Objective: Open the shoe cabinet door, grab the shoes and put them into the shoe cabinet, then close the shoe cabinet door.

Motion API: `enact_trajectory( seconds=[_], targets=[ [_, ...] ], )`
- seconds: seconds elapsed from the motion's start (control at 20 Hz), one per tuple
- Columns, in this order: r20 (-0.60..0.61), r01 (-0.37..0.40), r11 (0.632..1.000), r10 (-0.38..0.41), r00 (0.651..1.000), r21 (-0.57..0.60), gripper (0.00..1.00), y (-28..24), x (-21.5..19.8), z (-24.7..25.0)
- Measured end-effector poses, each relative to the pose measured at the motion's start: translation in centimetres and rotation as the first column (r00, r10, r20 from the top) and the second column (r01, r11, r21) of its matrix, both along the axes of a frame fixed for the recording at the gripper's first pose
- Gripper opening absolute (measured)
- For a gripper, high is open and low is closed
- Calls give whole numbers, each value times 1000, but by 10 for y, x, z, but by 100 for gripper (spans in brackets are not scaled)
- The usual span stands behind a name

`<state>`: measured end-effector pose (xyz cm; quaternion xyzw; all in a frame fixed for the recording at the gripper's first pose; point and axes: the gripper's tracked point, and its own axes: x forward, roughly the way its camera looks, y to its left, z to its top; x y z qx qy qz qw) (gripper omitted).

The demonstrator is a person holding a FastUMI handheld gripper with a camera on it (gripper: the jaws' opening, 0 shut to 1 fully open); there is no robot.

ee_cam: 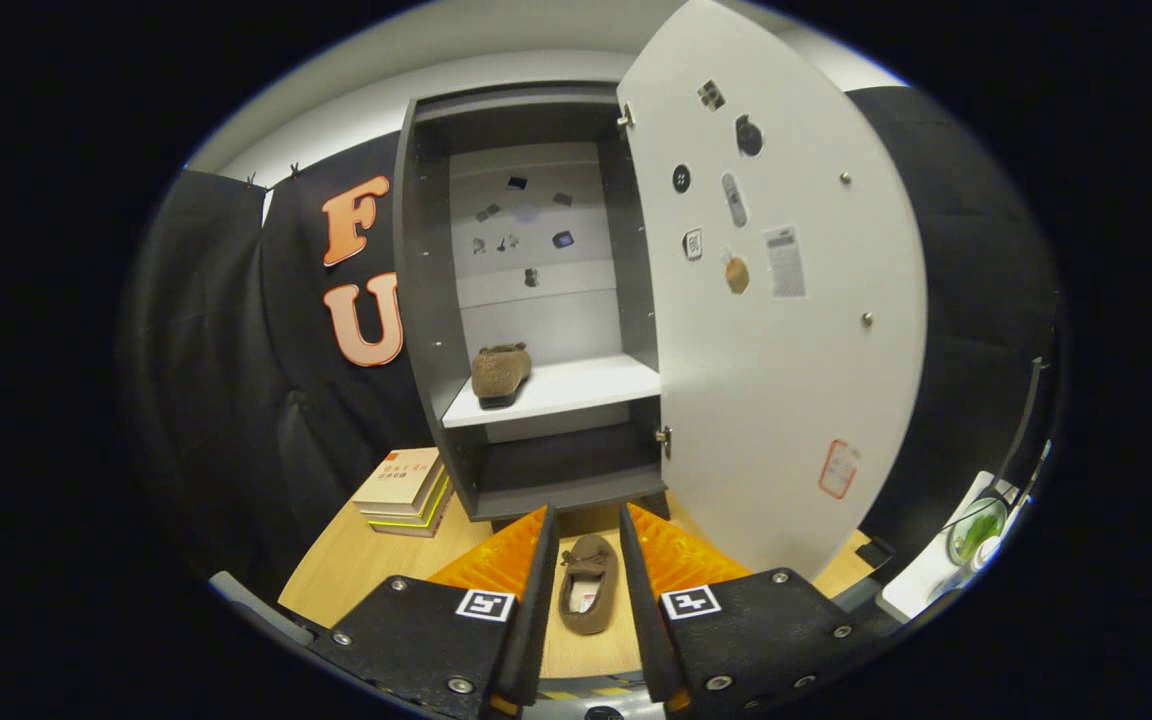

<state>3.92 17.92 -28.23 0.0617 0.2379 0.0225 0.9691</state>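
Brown suede slipper (pixel 587 597) on wooden table, between spread fingers, untouched | gripper (pixel 586 570) open wide | second brown slipper (pixel 500 373) on white shelf | grey cabinet door (pixel 786 290) open

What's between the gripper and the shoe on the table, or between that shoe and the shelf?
Nothing visible. The shoe lies on the table between the open fingers of the gripper. The cabinet door is swung open, and the shelf has free space beside the first shoe.
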Motion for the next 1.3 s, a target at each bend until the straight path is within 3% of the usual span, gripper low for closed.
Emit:
enact_trajectory(
  seconds=[0.1,0.2,0.75,1.3],
  targets=[
    [-29,-22,1000,22,999,14,49,8,6,-28],
    [-59,-45,999,46,997,24,52,19,14,-57],
    [-248,-166,986,168,954,30,55,59,40,-211],
    [-353,-153,987,161,922,50,53,77,76,-330]
  ],
)
